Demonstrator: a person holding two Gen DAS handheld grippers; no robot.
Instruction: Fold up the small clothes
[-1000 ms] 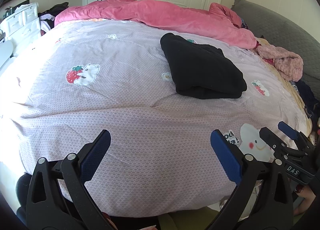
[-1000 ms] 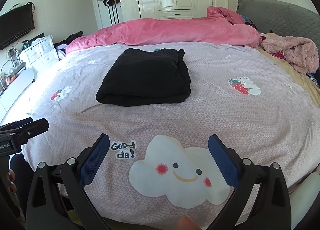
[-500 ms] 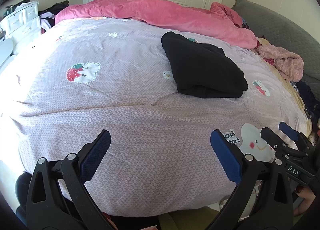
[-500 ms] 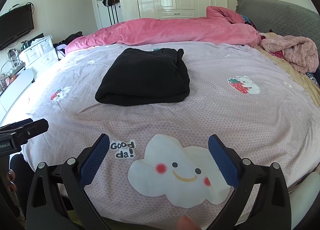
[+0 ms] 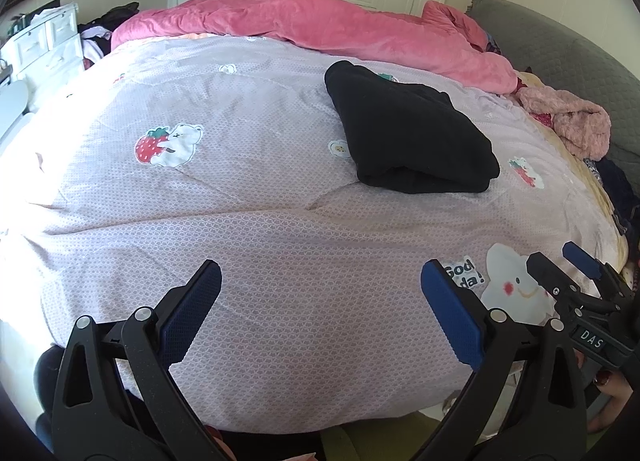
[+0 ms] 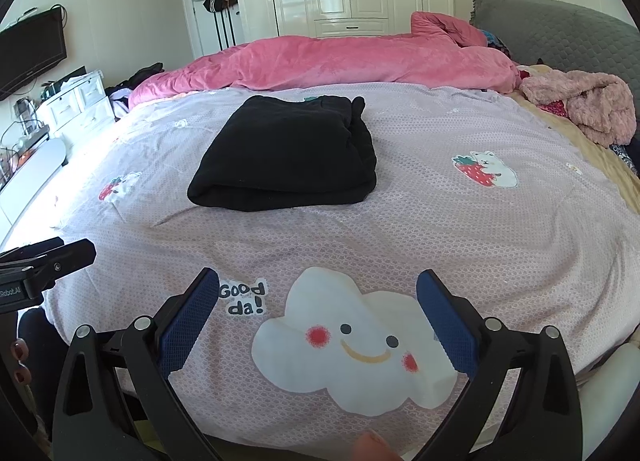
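Two printed words, "Good da!" (image 6: 243, 298), beside cloud patch (image 6: 352, 345).

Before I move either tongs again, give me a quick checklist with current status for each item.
1. Left tongs open, holding nothing: ok.
2. Right tongs open, holding nothing: ok.
3. Black garment folded into a compact stack: ok.
4. Garment lying flat on the bedspread, apart from the pink duvet: ok.
5. Both tongs clear of the garment, at the near bed edge: ok.
6. Next piece to fold picked out: cannot tell; the fluffy pink item lies bunched at the far right.
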